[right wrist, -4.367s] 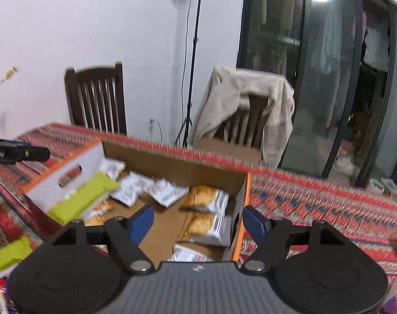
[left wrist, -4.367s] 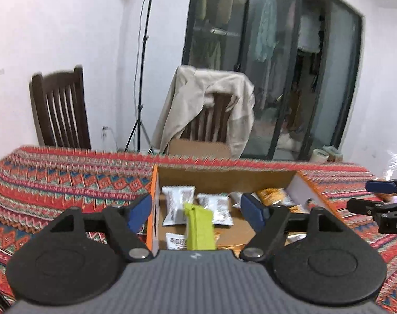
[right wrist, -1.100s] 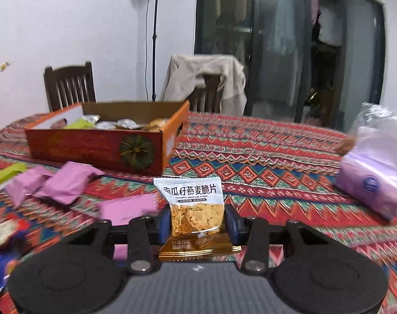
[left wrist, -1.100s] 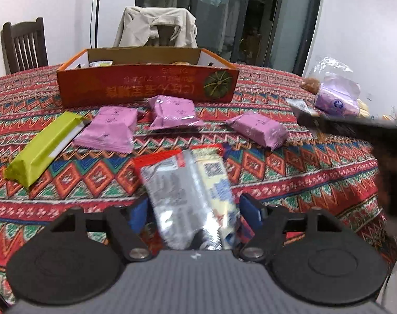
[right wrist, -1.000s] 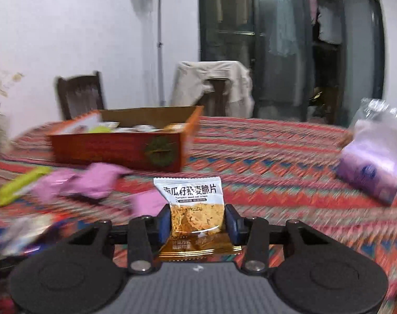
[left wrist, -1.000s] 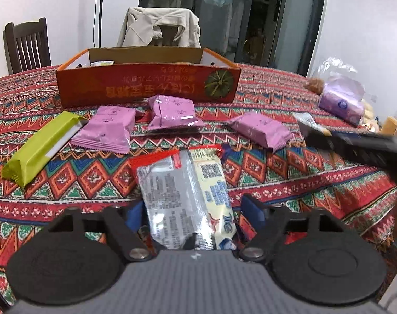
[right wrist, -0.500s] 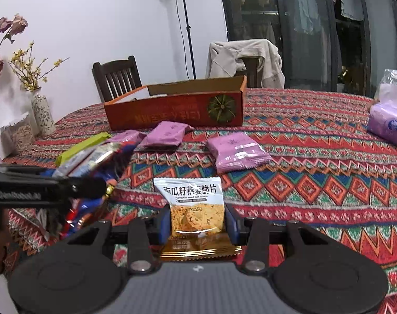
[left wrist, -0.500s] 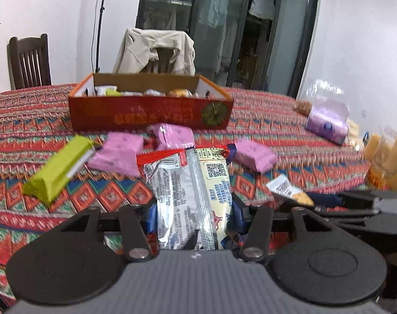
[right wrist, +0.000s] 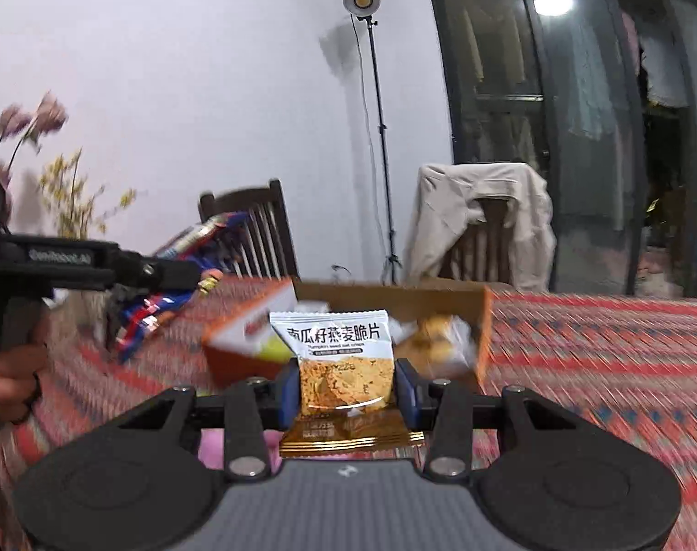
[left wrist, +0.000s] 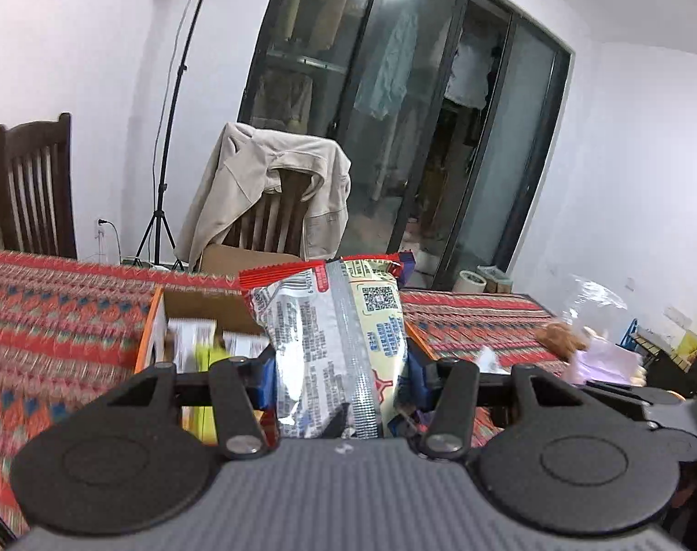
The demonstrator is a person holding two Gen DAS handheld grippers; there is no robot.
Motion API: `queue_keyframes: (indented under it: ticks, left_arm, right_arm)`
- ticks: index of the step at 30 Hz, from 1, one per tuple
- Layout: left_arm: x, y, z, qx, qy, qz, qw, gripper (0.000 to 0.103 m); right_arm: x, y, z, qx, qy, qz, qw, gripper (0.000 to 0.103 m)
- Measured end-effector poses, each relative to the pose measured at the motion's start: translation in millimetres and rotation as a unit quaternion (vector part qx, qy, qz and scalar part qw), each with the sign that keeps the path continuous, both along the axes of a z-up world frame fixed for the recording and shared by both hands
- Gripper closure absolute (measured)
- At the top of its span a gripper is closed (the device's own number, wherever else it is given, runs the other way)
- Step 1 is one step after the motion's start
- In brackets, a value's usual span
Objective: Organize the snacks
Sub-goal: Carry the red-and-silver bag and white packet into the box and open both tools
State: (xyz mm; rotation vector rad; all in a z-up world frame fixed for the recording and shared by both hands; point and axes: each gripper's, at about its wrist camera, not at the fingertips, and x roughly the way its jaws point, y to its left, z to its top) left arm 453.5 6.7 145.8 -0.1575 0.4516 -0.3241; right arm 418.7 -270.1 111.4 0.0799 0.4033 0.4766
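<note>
My left gripper (left wrist: 339, 383) is shut on a silver, red-edged snack packet (left wrist: 334, 344) and holds it upright in the air just before the open cardboard snack box (left wrist: 201, 307). My right gripper (right wrist: 347, 395) is shut on a white and orange oat crisp packet (right wrist: 341, 358) and holds it raised in front of the same box (right wrist: 440, 303), which has several packets inside. The left gripper with its packet (right wrist: 183, 271) shows at the left of the right wrist view, above the table.
A red patterned tablecloth (left wrist: 50, 303) covers the table. A clear bag with purple packs (left wrist: 600, 344) lies at the right. Two wooden chairs, one draped with a beige jacket (left wrist: 275, 193), stand behind the table. A light stand (right wrist: 376, 137) and flowers (right wrist: 50, 160) stand at the back.
Both grippers have lifted off the table with their packets and moved forward to the box. The views have tilted up and the box is now close.
</note>
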Motion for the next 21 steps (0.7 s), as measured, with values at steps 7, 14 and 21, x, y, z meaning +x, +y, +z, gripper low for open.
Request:
queue_keyframes:
  ticks: [7,14,21]
  left_arm:
    - [119,-18,-33,0.022,0.065,0.029,0.9972,0.05]
    - [182,-25,-86,0.035,0.128,0.049,0.9899,0.05]
    - [188,-20,-105,0.027,0.148,0.038,0.9879,0.036]
  right_arm:
    - [135,39,-12,-0.042,0.064,-0.035,0.996,0.061]
    - [197,67,-67,-0.08,0.133,-0.054,0.986,0.058]
    - [197,73,-78,-0.09,0.128,-0.034,0.987,0.03]
